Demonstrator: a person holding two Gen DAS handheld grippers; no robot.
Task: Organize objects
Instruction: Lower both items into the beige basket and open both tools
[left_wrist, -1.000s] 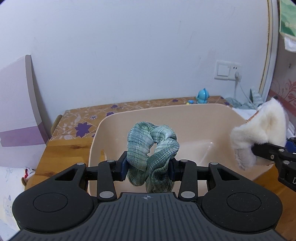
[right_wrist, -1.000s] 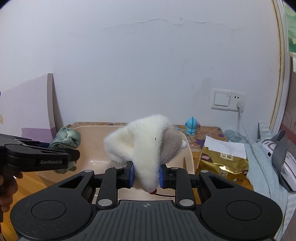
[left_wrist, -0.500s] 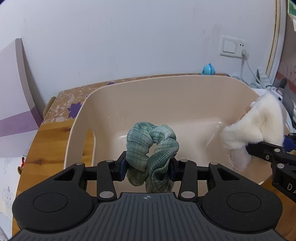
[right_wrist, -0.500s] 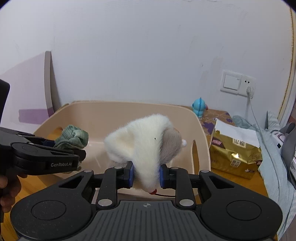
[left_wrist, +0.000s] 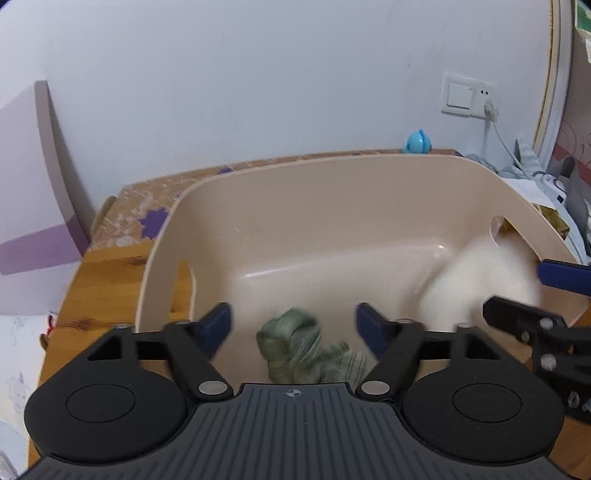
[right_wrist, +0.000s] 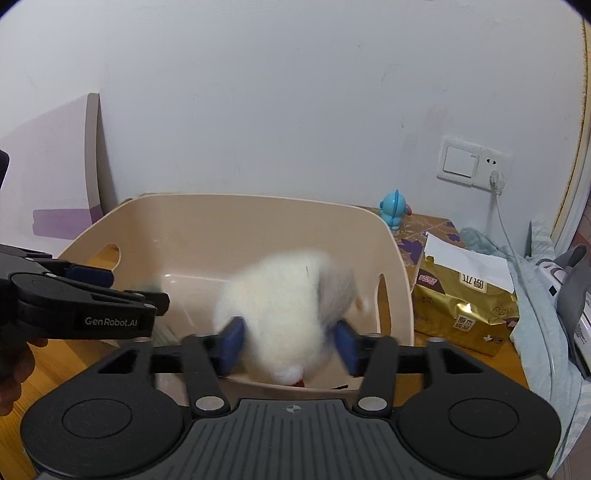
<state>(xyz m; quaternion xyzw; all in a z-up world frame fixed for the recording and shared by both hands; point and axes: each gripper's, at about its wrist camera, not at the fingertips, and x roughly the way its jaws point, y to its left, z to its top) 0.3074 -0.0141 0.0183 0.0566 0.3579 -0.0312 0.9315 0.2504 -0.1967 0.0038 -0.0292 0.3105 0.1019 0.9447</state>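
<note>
A beige plastic basket (left_wrist: 332, 177) (right_wrist: 229, 210) stands on the wooden table. My left gripper (left_wrist: 293, 326) is open over its near left side. The green plaid scrunchie (left_wrist: 306, 349) is blurred and falling free between and below its fingers. My right gripper (right_wrist: 288, 343) is open over the basket's near right side. The white furry plush (right_wrist: 284, 306) (left_wrist: 480, 280) is blurred and dropping between its fingers, free of the pads. The right gripper's fingers (left_wrist: 517, 314) show at the right of the left wrist view; the left gripper's fingers (right_wrist: 110, 295) show at the left of the right wrist view.
A blue figurine (right_wrist: 395, 212) (left_wrist: 417, 140) stands behind the basket by the wall. A gold tissue pack (right_wrist: 465, 295) lies right of the basket, with cloth and a white device (right_wrist: 569, 291) beyond. A purple-striped board (left_wrist: 33, 206) leans at left. A wall socket with cable (right_wrist: 476, 164) is at right.
Both grippers have moved forward over the basket and opened. The scrunchie and the plush have left the pads and are falling into the basket.
</note>
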